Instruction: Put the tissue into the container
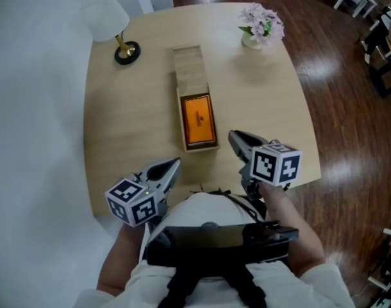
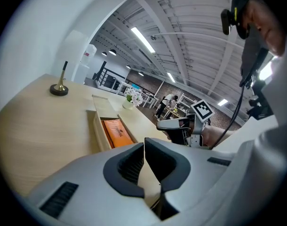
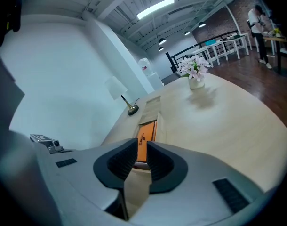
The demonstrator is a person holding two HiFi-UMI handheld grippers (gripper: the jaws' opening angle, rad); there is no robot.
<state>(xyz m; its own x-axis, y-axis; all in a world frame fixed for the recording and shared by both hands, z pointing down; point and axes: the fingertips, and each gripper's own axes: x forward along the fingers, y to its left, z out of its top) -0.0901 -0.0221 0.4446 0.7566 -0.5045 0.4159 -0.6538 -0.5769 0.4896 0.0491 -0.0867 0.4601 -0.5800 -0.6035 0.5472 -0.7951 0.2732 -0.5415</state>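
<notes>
A long wooden container [image 1: 180,117] lies in the middle of the round table, its lid [image 1: 188,66] slid back toward the far side. An orange tissue pack [image 1: 198,119] lies inside the uncovered part. It also shows in the left gripper view as the tissue pack [image 2: 116,132], and in the right gripper view as the tissue pack [image 3: 144,134] beyond the jaws. My left gripper [image 1: 176,163] hovers at the table's near edge, left of the box, shut and empty [image 2: 144,142]. My right gripper [image 1: 232,135] hangs just right of the box's near end, its jaws almost together with nothing between them [image 3: 142,142].
A white lamp with a black base [image 1: 126,51] stands at the back left. A pot of pink flowers [image 1: 262,25] stands at the back right. The table's near edge [image 1: 202,188] runs right under both grippers. Dark wood floor and chairs lie beyond the table at right.
</notes>
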